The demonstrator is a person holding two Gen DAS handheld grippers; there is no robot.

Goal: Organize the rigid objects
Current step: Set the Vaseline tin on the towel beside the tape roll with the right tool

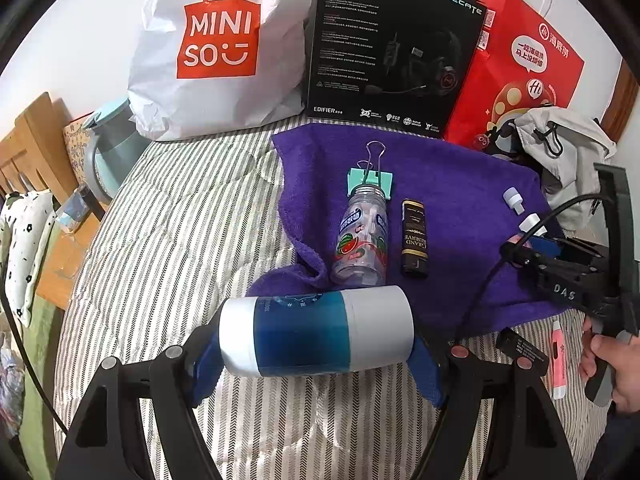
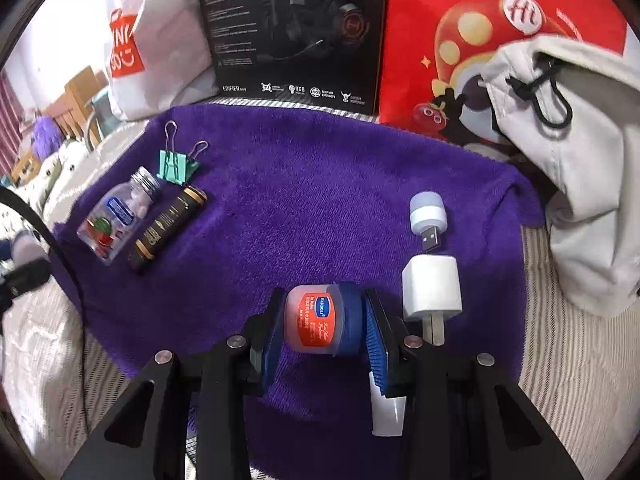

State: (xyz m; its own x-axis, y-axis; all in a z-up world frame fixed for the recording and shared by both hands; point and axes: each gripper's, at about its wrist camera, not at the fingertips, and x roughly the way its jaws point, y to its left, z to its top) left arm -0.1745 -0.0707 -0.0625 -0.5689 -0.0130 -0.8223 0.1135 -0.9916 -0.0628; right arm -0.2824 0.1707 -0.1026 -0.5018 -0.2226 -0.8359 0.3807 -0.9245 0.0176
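Both hand-held grippers are closed on something: my left hand-held gripper (image 1: 316, 340) clamps a smooth white-and-blue cylinder (image 1: 316, 330) crosswise between its blue pads, and my right hand-held gripper (image 2: 322, 320) pinches a small blue-lidded balm jar (image 2: 320, 318) with an orange label.

Under them lies a bed (image 1: 180, 216) covered in grey-striped fabric, a wooden headboard (image 1: 36, 144) far to my left. Beyond the grippers a white crinkled shopping bag (image 1: 216, 48), a black headset box (image 1: 394, 46) and a glossy red paper bag (image 1: 520, 68) stand in a row. A fuzzy purple towel (image 2: 320, 184) is spread ahead of both grippers.

On it, ahead-left of my right gripper, lie a clear candy bottle (image 2: 116, 220), a dark gold-lettered tube (image 2: 170, 226) just beside it, and a mint binder clip (image 2: 176, 166). Just right of the jar sits a white plug cube (image 2: 432, 290), with a small white USB light (image 2: 427, 212) beyond it.

Only the left view shows my own hand (image 1: 612, 360) on the right gripper's handle and a pink pen (image 1: 559, 360) on the stripes.
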